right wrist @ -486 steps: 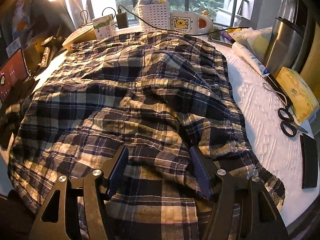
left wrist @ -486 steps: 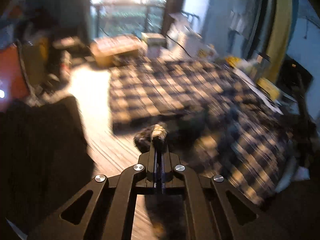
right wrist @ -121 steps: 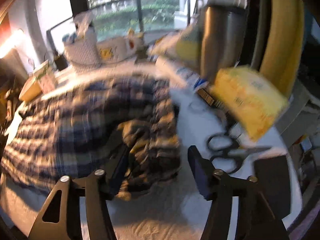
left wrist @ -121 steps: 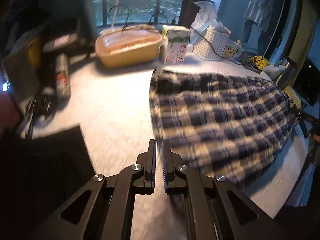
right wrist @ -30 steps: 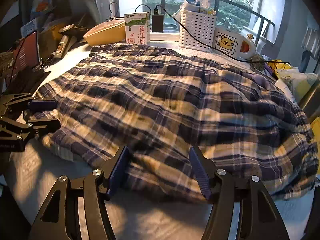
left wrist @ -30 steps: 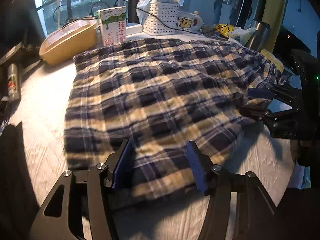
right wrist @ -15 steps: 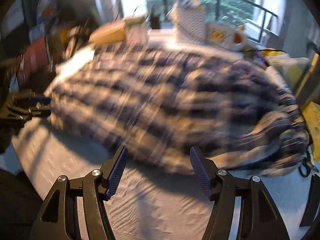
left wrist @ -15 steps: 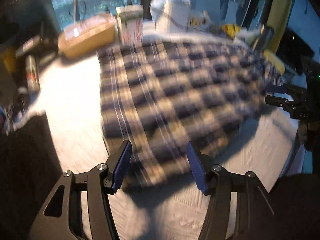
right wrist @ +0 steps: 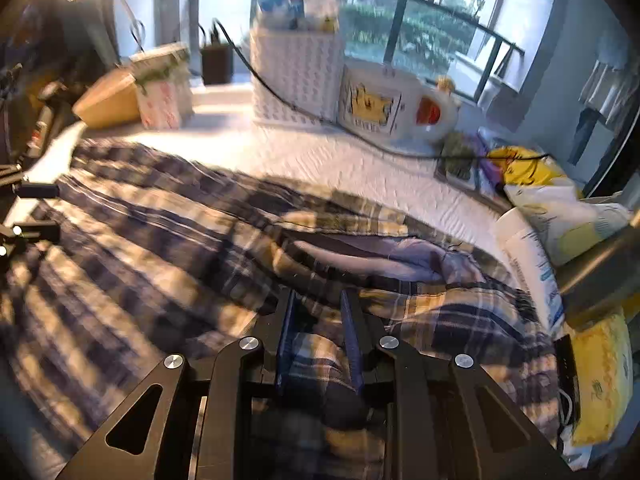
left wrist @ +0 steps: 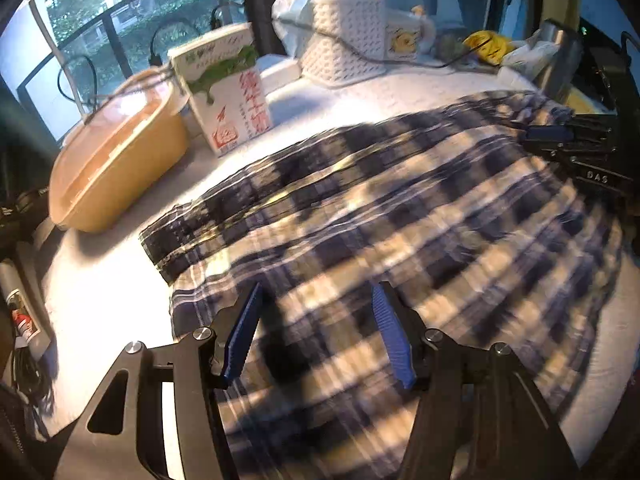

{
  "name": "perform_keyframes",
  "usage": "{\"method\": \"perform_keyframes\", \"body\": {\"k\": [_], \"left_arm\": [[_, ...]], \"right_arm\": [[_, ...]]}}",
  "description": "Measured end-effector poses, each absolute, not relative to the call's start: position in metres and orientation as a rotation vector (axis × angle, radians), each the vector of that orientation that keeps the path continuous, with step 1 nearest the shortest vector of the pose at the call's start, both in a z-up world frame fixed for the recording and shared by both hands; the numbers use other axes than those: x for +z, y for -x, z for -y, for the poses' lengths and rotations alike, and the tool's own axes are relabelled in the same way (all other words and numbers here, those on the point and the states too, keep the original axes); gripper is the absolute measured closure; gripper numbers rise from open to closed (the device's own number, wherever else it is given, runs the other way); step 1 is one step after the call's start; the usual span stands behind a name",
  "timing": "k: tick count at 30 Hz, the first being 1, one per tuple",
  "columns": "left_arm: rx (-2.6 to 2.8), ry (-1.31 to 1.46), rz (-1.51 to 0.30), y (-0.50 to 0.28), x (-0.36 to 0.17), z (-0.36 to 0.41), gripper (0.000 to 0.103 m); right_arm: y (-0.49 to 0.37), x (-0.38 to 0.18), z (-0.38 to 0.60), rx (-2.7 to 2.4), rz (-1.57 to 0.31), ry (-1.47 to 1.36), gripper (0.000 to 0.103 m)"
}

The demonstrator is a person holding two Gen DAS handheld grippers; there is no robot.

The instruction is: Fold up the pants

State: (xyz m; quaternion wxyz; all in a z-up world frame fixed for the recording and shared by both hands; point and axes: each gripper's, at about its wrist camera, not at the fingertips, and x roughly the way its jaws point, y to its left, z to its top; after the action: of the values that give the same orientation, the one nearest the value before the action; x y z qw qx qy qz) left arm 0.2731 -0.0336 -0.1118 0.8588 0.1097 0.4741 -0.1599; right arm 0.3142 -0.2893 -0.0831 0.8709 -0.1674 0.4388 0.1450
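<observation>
The plaid pants (left wrist: 400, 216) lie spread on the white table cover (left wrist: 116, 280), blue and cream checks. My left gripper (left wrist: 316, 320) is open over the near left hem edge, fingers straddling the cloth without gripping it. My right gripper (right wrist: 318, 320) has its jaws nearly closed on a bunched fold of the pants (right wrist: 160, 248) at the waistband end. The right gripper also shows in the left wrist view (left wrist: 576, 148) at the far right edge of the pants. The left gripper shows in the right wrist view (right wrist: 28, 208) at the far left.
At the back stand a yellow lidded tub (left wrist: 116, 164), a milk carton (left wrist: 228, 96), a white basket (left wrist: 348, 48) with a cable, and a white mug (right wrist: 384, 104). A steel flask (left wrist: 560, 56) and yellow packets (right wrist: 600, 372) are at the right.
Both grippers have dropped low onto the pants. The right jaws have closed from wide open onto a fold at the waistband end. The left gripper stays open at the hem.
</observation>
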Motion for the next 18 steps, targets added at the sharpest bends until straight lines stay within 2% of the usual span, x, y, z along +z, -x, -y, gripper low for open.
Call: {"method": "perform_keyframes", "body": {"k": [10,18], "left_arm": [[-0.277,-0.168,-1.005,-0.295,-0.108,-0.004,0.044],[-0.24,-0.133,-0.992,-0.331,-0.114,-0.018,0.044]], "right_arm": [[-0.351,-0.078,0.302,0.17,-0.906,0.291,0.078],[-0.336,-0.057,0.27,0.375,-0.886,0.17,0.078]]}}
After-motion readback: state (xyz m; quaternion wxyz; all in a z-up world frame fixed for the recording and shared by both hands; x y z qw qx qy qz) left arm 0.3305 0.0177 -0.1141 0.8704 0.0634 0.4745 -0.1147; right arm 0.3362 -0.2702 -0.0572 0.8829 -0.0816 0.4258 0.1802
